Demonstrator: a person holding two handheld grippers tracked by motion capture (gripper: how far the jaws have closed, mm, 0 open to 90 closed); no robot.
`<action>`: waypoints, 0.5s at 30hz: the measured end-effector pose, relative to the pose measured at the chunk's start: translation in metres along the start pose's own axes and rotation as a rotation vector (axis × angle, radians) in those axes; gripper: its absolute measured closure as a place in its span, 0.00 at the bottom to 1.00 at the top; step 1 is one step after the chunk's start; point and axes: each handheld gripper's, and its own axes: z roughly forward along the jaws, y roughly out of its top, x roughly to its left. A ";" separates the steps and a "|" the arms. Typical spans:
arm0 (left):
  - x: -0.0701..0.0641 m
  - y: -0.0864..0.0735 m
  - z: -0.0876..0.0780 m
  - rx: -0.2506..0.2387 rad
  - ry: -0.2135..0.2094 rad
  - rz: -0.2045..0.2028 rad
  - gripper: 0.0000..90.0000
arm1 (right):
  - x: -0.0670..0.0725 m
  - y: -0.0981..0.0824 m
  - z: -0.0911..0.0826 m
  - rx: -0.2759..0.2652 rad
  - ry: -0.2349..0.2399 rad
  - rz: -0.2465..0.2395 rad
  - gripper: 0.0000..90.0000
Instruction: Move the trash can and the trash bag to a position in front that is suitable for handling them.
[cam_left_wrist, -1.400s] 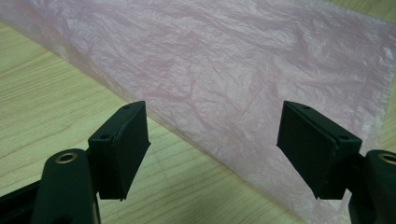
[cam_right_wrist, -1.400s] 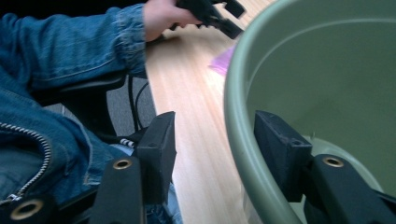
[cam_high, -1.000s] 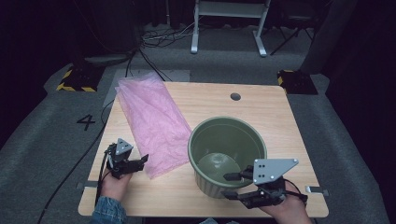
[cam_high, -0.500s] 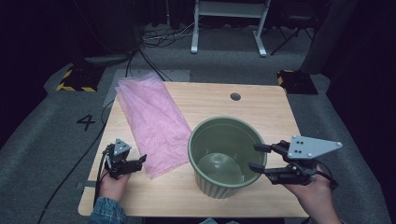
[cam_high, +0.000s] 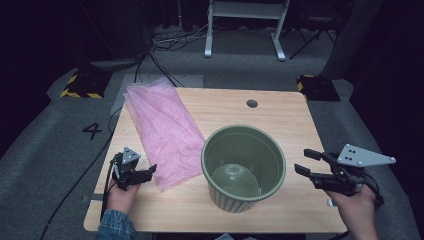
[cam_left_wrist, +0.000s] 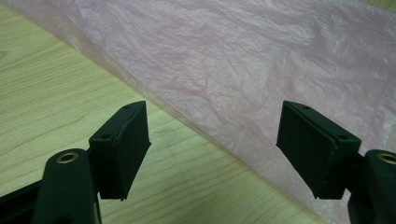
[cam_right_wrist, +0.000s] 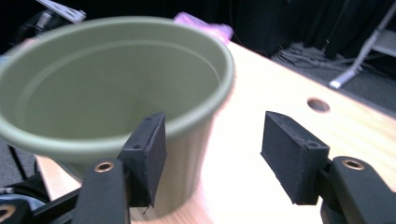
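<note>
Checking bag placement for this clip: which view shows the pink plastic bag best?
The high view: the whole pink plastic bag lies flat left of the green pot. The left gripper view gives a close crinkled patch; the right gripper view, a blurred bit behind the pot.

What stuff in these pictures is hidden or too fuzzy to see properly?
- Round green plastic pot: its far outer wall is hidden by its own rim in the high view, and it looks blurred in the right gripper view.
- Crinkly pink plastic bag: cut off by the edges of the left gripper view.
</note>
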 end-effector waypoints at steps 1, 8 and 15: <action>0.001 0.000 0.000 -0.001 0.001 -0.006 0.28 | -0.005 -0.013 0.006 0.026 -0.032 0.012 0.44; 0.003 -0.001 -0.001 0.002 0.003 -0.019 0.28 | -0.028 -0.071 0.039 0.129 -0.073 0.112 0.45; -0.008 0.004 -0.001 0.021 -0.003 0.015 0.28 | -0.046 -0.113 0.059 0.215 -0.164 0.155 0.48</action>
